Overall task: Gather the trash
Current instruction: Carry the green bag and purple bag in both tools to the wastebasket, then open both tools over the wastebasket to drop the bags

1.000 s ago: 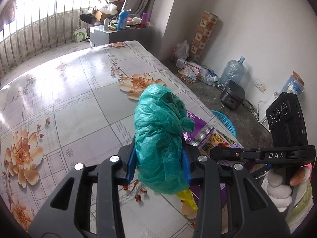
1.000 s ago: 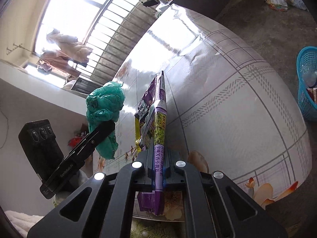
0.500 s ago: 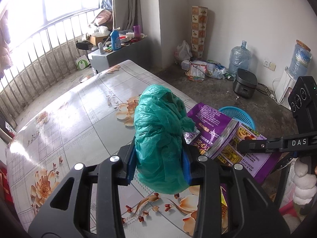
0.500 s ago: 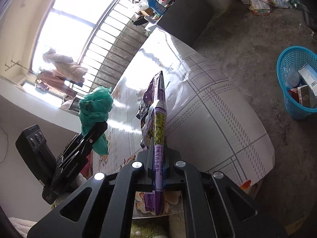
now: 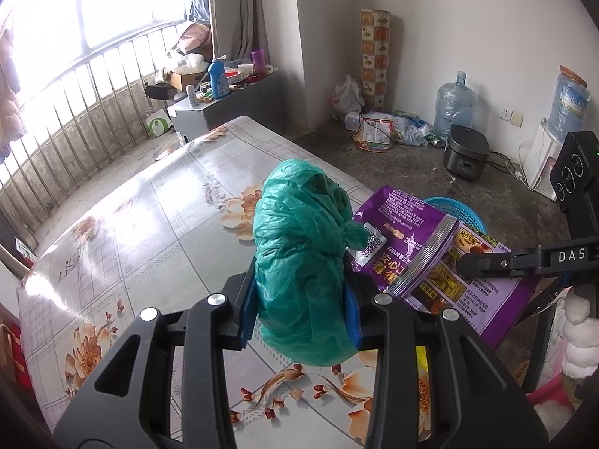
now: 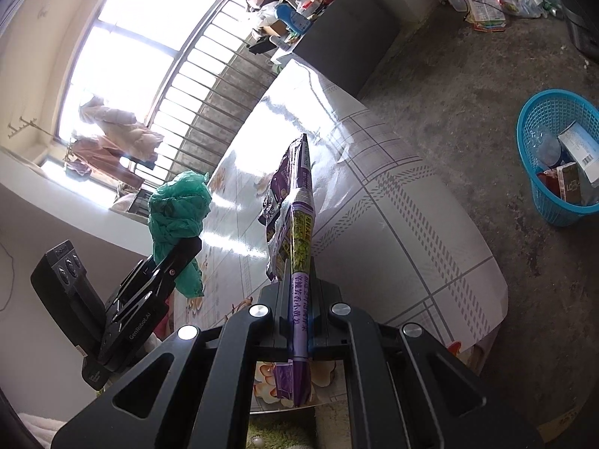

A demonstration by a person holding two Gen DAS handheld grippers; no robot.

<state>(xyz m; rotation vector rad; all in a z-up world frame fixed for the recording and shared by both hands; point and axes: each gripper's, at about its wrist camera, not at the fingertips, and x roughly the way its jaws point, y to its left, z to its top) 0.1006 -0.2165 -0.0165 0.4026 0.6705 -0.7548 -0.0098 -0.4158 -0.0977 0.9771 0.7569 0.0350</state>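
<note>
My left gripper [image 5: 301,292] is shut on a crumpled green plastic bag [image 5: 303,258] and holds it above the floral table [image 5: 149,224]. The bag also shows in the right wrist view [image 6: 179,217]. My right gripper [image 6: 299,321] is shut on a flat purple snack packet [image 6: 297,232], held edge-on above the table's end. The packet also shows in the left wrist view [image 5: 430,254], to the right of the green bag. A blue trash basket [image 6: 558,157] holding several boxes and a bottle stands on the floor, right of the table; its rim shows behind the packet in the left wrist view [image 5: 455,209].
Bare concrete floor [image 6: 468,86] lies between the table and the basket. A grey cabinet [image 5: 209,112] with bottles stands past the table's far end by the window railing. Water jugs [image 5: 453,104], a rice cooker [image 5: 466,149] and litter line the far wall.
Both grippers have risen and swung right with their loads. The table looks farther below, and the blue basket has come fully into the right wrist view.
</note>
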